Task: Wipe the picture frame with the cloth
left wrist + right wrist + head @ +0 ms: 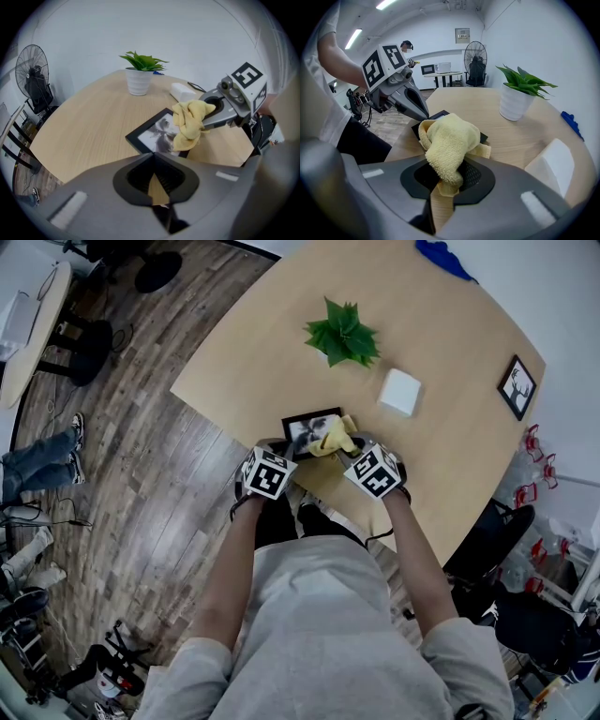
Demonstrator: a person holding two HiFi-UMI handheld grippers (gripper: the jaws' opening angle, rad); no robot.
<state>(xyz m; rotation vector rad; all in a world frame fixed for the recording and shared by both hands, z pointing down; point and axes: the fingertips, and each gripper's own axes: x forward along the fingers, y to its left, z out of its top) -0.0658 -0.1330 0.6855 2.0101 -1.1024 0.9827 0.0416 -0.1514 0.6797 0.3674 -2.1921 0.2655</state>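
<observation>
A black picture frame (pixel 309 425) with a black-and-white print lies near the front edge of the round wooden table (pixel 450 343). My right gripper (pixel 354 444) is shut on a crumpled yellow cloth (pixel 336 439), which rests on the frame's right part (pixel 152 133). In the right gripper view the cloth (pixel 450 140) bulges out of the jaws (pixel 447 174) and hides most of the frame (pixel 440 115). My left gripper (pixel 284 444) sits at the frame's near left corner. Its jaws (pixel 153 154) are closed together on the frame's edge.
A potted green plant (pixel 342 334) and a white box (pixel 400 390) stand further back on the table. A second small frame (pixel 517 385) lies at the right edge and a blue cloth (pixel 445 257) at the far edge. A dark chair (pixel 487 540) stands at the right.
</observation>
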